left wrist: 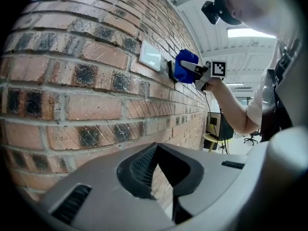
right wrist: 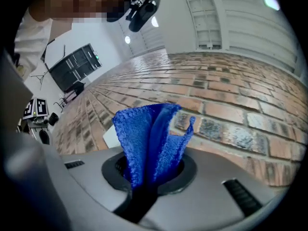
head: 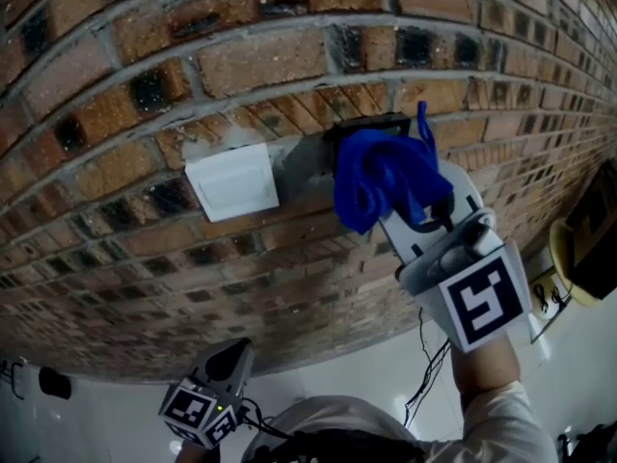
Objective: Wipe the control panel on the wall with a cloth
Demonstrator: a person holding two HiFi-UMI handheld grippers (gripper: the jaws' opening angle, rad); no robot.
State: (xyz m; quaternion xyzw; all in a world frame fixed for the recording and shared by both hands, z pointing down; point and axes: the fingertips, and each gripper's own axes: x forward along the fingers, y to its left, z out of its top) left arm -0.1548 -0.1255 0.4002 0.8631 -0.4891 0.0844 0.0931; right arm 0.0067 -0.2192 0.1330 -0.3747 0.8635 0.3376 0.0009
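A blue cloth (head: 386,177) is pressed against a black-framed panel (head: 371,125) on the brick wall and hides most of it. My right gripper (head: 410,205) is shut on the cloth, which bunches up between its jaws in the right gripper view (right wrist: 144,138). A white square plate (head: 231,181) sits on the wall just left of the black panel. My left gripper (head: 229,360) hangs low, well below the panels, away from the cloth. In the left gripper view its jaws (left wrist: 156,170) are shut with nothing in them, and cloth (left wrist: 184,65) and white plate (left wrist: 150,57) show far ahead.
The brick wall (head: 116,75) fills most of the head view. Cables (head: 424,374) hang below the right gripper. A small round table (left wrist: 214,139) with dark equipment stands further along the wall to the right, and a person's arm (left wrist: 236,112) holds the right gripper.
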